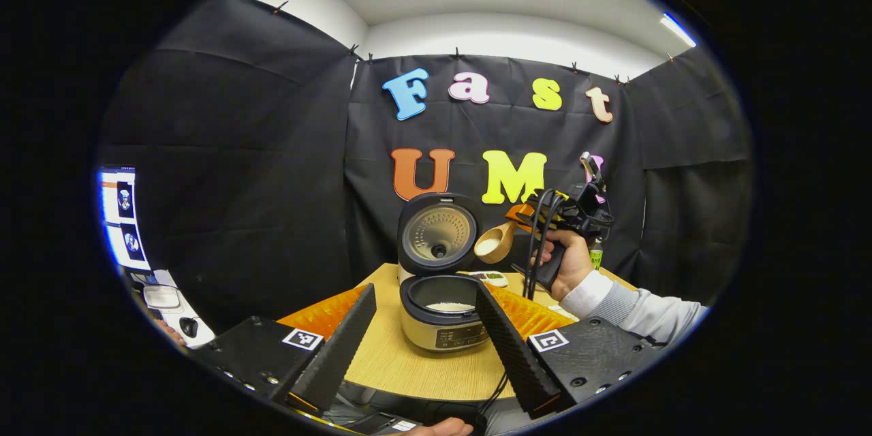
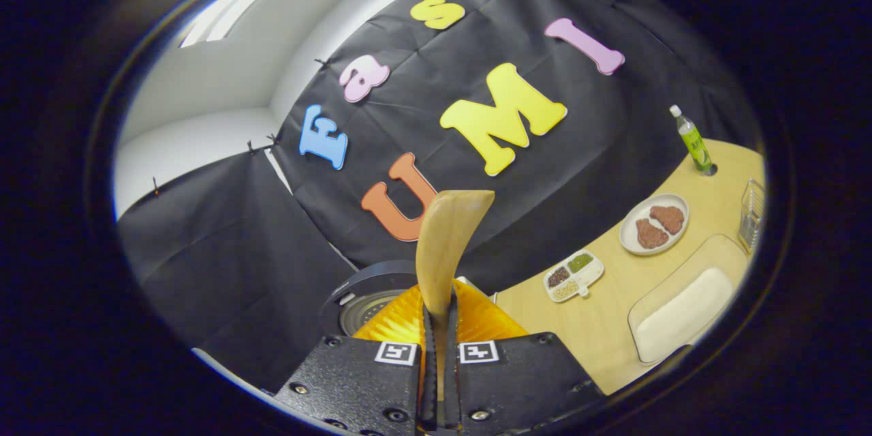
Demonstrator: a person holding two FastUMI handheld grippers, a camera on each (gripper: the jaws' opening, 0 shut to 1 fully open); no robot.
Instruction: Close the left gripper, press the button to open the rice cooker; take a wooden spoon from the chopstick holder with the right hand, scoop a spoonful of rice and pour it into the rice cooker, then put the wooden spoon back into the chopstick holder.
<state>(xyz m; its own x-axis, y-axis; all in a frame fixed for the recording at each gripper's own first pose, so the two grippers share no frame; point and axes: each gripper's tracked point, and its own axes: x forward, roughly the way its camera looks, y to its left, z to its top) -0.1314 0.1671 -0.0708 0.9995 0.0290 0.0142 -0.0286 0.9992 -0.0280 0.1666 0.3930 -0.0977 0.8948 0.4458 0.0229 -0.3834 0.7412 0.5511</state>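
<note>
Now the right claw clamps the wooden spoon beside the open rice cooker; the left claw gapes wide.

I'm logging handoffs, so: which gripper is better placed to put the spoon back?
Right. The right gripper is shut on the wooden spoon, held up beside the open rice cooker. The left gripper is open and holds nothing.

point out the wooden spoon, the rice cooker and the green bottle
wooden spoon (image 1: 495, 242), left gripper view, on its bowl
rice cooker (image 1: 446, 335), left gripper view, on its front wall
green bottle (image 2: 692, 139), right gripper view, on its body
</note>
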